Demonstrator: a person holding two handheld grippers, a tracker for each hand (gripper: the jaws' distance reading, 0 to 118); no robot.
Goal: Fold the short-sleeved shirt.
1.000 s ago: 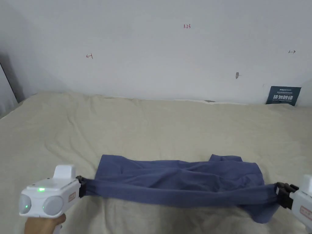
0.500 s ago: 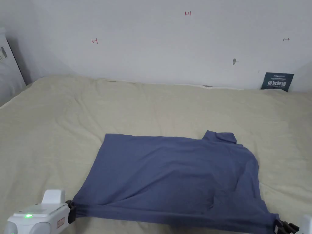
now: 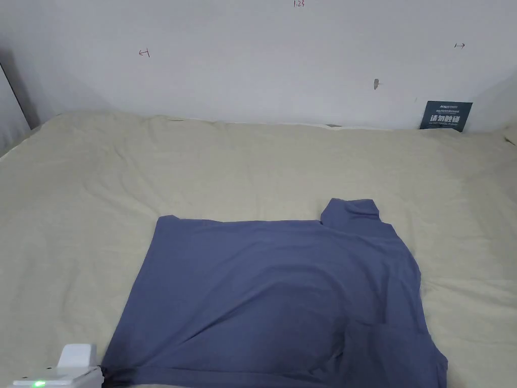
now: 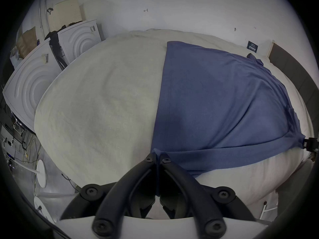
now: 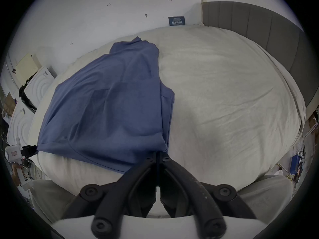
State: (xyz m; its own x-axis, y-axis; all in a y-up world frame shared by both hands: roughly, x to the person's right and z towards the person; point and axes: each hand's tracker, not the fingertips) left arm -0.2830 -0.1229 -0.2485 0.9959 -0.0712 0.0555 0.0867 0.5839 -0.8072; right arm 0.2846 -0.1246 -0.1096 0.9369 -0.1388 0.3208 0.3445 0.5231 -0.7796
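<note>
One blue short-sleeved shirt (image 3: 277,293) lies spread on the bed (image 3: 252,166), its near edge at the bed's front edge and hanging slightly over it, one sleeve (image 3: 351,212) poking out on the side toward the wall. We hold it by its two near corners. Left tongs (image 4: 157,157) are clenched on the near-left corner, cloth running down between the closed jaws; right tongs (image 5: 158,156) are clenched likewise on the near-right corner. In the left gripper view the right tongs (image 4: 309,143) show at the far end of the taut near hem.

Our judgement: shirt is being laid out flat, folding proper not yet begun.

Risks from here:
- Near hem is drawn tight between the tongs; pulling further toward us could drag the whole shirt off the bed's front edge.
- Uneven release could leave the diagonal creases running across the body set into the fold.
- The layer showing along the shirt's right side may be a tucked sleeve; it could bunch if folded blind.

Surface: beige bedspread, soft and rumpled, likely to grip the cloth somewhat. Beyond the shirt a white wall (image 3: 252,60) with a small dark sign (image 3: 446,115) at its foot; a grey headboard (image 5: 259,28) to the shirt's right; white appliances (image 4: 34,80) to its left.
</note>
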